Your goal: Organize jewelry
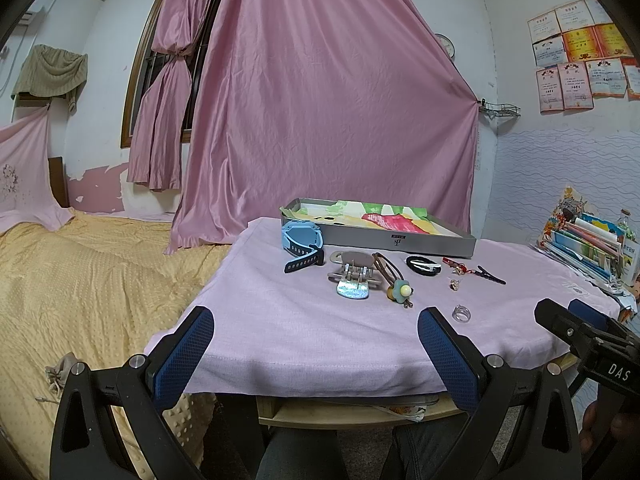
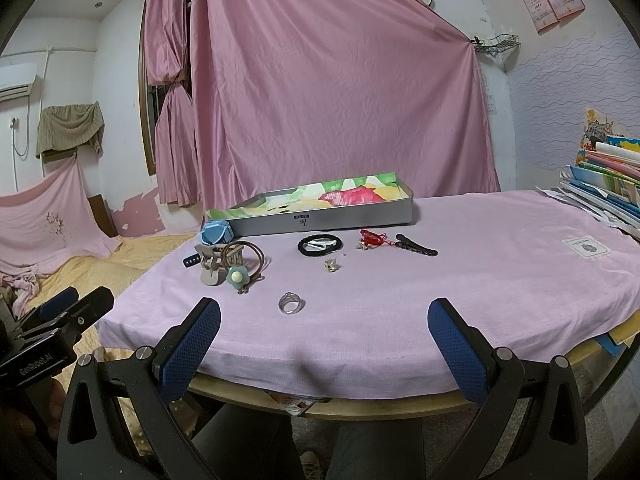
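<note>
Pink curtains (image 1: pixel 320 100) are hanging behind a worktop (image 1: pixel 280 332) draped in a pale pink cloth, with a yellow bed (image 1: pixel 80 280) lying to its left and a stack of books (image 2: pixel 608 184) sitting at its right edge. You are holding both claws at the near edge of the worktop, above the cloth and touching nothing. Your left claw (image 1: pixel 316 328) is standing wide open, its blue pads (image 1: pixel 188 348) well apart and empty. Your right claw (image 2: pixel 324 320) is likewise standing wide open and holding nothing.

A grey tray (image 1: pixel 400 240) lined with colourful paper is resting toward the back of the worktop. The jewelry is lying loose on the cloth in front of it, none of it inside the tray as far as the views are showing. From left to right: a light blue watch (image 1: pixel 300 240) with a dark strap is sitting just beside the tray's near left corner; a beige hair clip (image 1: pixel 352 272) is lying next to it; a brown hair tie with a flower charm (image 1: pixel 400 290) is touching the clip; a black hair tie (image 2: pixel 320 245) is ringing a small white clip; a red-corded trinket (image 2: pixel 372 238) and a black clip (image 2: pixel 416 246) are lying farther right. A small gold piece (image 2: pixel 331 266) is sitting apart in front of these. A clear ring (image 2: pixel 291 303) is lying nearest to you, just beyond your claws and between them.
</note>
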`<action>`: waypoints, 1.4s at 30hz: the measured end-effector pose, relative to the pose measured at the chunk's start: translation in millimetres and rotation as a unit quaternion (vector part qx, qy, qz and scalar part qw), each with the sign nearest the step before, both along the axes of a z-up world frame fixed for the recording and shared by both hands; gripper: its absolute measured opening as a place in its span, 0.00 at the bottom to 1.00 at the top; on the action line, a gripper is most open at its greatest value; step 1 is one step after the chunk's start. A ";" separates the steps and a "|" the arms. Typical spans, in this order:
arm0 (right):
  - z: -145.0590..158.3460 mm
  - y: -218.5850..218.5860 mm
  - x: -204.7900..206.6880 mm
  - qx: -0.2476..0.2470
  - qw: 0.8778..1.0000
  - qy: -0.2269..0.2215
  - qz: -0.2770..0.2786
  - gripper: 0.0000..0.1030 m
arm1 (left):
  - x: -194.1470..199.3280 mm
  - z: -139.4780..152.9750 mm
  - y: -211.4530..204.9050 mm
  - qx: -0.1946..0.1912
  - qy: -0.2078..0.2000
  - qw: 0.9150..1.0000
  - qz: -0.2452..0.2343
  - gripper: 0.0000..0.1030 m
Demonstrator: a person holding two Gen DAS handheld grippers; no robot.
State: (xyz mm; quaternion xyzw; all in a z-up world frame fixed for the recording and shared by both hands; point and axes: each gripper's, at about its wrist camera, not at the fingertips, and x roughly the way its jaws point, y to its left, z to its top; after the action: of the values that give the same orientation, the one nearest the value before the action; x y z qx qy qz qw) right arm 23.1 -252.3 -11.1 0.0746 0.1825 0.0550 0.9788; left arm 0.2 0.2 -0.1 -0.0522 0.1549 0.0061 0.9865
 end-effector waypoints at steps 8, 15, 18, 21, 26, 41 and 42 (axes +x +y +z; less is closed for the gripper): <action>0.1 -2.4 -0.3 0.002 1.000 -0.001 0.001 0.99 | 0.1 0.0 0.0 0.000 0.000 1.000 0.000 0.99; 0.4 -2.6 -0.4 0.002 1.000 -0.001 0.002 0.99 | 0.1 0.0 0.0 0.000 0.000 1.000 0.000 0.99; 0.4 -2.6 -0.5 0.002 1.000 -0.001 0.002 0.99 | 0.1 0.0 -0.1 0.000 0.000 1.000 0.000 0.99; 0.4 -2.6 -0.5 0.002 1.000 -0.001 0.002 0.99 | 0.1 0.1 0.0 0.001 0.000 1.000 0.000 0.99; 0.3 -2.6 -0.5 0.003 1.000 -0.001 0.002 0.99 | 0.0 0.1 -0.1 0.001 0.000 1.000 0.000 0.99; -0.9 -0.2 0.0 0.002 1.000 0.002 0.002 0.99 | 0.2 0.0 -0.1 0.001 0.001 1.000 0.000 0.99; -1.1 0.1 -0.1 0.003 1.000 0.002 0.002 0.99 | 0.1 0.1 -0.1 0.001 0.001 1.000 0.000 0.99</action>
State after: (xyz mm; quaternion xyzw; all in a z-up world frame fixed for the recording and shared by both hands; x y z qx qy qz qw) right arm 22.9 -252.2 -12.2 0.0769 0.1847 0.0571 0.9781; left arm 0.4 0.0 -0.1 -0.0515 0.1559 0.0064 0.9864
